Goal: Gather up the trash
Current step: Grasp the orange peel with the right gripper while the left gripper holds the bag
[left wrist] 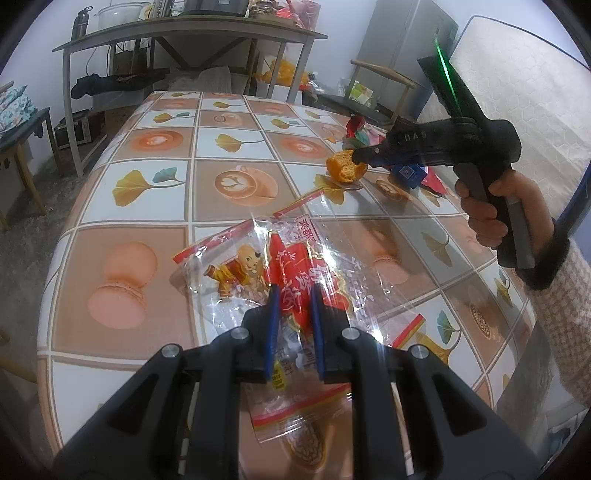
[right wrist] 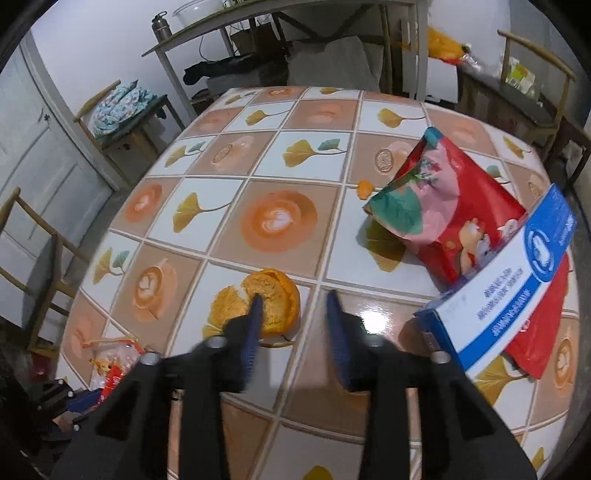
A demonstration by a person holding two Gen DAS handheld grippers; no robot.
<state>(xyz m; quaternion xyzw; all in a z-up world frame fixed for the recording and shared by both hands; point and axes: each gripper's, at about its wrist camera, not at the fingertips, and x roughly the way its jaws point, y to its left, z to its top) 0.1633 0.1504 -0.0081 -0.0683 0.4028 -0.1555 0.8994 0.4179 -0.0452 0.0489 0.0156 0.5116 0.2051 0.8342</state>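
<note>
1 orange peel (right wrist: pixel 271 301) beside left finger

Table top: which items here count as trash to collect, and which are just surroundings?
Trash:
clear snack wrapper, clamped in the left gripper
orange peel, at the open right gripper
red snack bag
blue box

Surroundings:
chair
metal bottle
shelf
</note>
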